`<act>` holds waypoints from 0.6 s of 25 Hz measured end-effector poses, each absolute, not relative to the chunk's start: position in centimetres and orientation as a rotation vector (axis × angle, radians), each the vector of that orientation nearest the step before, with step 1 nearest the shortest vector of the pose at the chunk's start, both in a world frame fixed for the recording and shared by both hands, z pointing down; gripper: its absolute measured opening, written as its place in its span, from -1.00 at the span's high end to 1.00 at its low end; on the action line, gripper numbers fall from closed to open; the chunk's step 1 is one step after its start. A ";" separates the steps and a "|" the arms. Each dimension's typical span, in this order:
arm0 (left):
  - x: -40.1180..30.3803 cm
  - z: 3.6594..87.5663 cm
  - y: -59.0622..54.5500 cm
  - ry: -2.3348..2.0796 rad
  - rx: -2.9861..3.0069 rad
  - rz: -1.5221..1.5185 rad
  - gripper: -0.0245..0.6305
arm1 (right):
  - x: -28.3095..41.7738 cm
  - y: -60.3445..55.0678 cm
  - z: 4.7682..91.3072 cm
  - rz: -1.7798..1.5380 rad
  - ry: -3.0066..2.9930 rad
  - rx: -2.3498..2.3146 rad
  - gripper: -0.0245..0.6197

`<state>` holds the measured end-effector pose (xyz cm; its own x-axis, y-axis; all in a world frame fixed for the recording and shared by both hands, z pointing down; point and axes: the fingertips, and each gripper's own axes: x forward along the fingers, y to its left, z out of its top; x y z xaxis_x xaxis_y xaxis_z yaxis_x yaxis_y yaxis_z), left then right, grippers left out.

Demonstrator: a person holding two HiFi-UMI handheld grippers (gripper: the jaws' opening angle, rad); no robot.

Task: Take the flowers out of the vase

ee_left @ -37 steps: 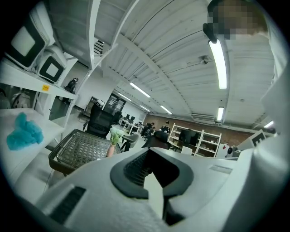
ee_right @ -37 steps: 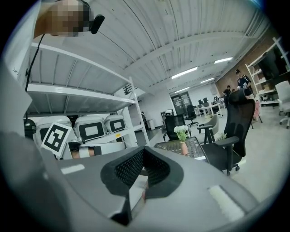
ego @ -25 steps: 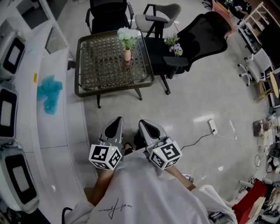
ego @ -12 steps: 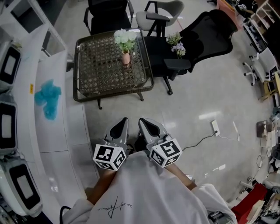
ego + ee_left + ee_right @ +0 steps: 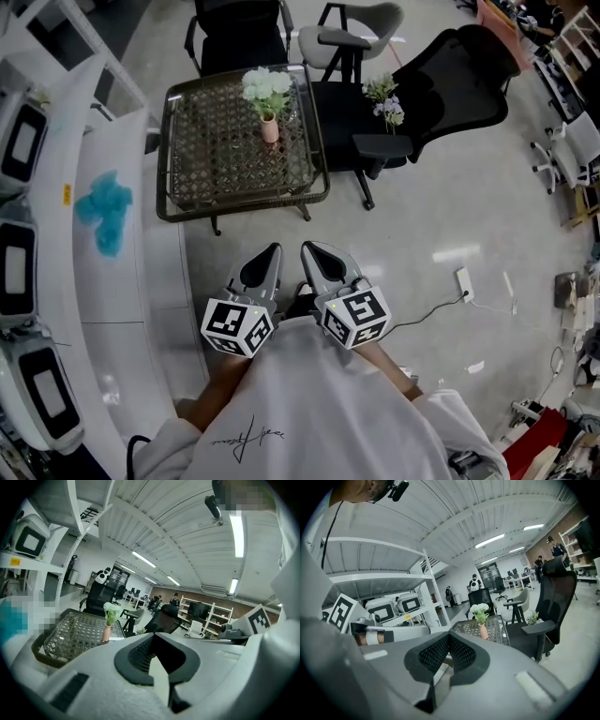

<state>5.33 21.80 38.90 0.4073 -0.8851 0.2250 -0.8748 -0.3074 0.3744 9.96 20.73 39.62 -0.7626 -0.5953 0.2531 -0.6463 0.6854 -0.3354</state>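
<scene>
White flowers (image 5: 265, 86) stand upright in a small pink vase (image 5: 270, 129) near the far right edge of a low wicker-topped table (image 5: 216, 150). The left gripper view shows the flowers (image 5: 111, 609) and vase (image 5: 107, 633) far ahead, and so does the right gripper view, with flowers (image 5: 479, 611) and vase (image 5: 483, 631). My left gripper (image 5: 272, 248) and right gripper (image 5: 307, 247) are side by side in front of my body, well short of the table. Both point towards it. Each has its jaws shut with nothing between them.
A white counter (image 5: 112, 281) with a blue cloth (image 5: 103, 211) and black-screened machines (image 5: 21, 141) runs along the left. A black office chair (image 5: 450, 75) carrying a small purple bouquet (image 5: 384, 98) stands right of the table, with other chairs behind it. A power strip (image 5: 464, 281) and cable lie on the floor.
Both grippers have travelled forward together with me, and the table with the vase now sits a little nearer. The jaws have stayed shut.
</scene>
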 end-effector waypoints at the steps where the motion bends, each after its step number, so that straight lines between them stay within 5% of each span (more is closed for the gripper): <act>1: 5.5 39.0 21.6 -1.510 2.226 -0.030 0.92 | 10.1 20.6 39.9 0.619 -2.766 1.010 0.90; 15: 8.5 39.9 19.2 -1.519 2.218 0.025 0.92 | 12.3 18.5 41.5 0.685 -2.769 0.955 0.90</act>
<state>8.46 19.18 39.89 0.3934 -0.8813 0.2618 -0.8893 -0.2926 0.3514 12.30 18.45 41.46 -0.7906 -0.5514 0.2665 -0.6120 0.6962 -0.3751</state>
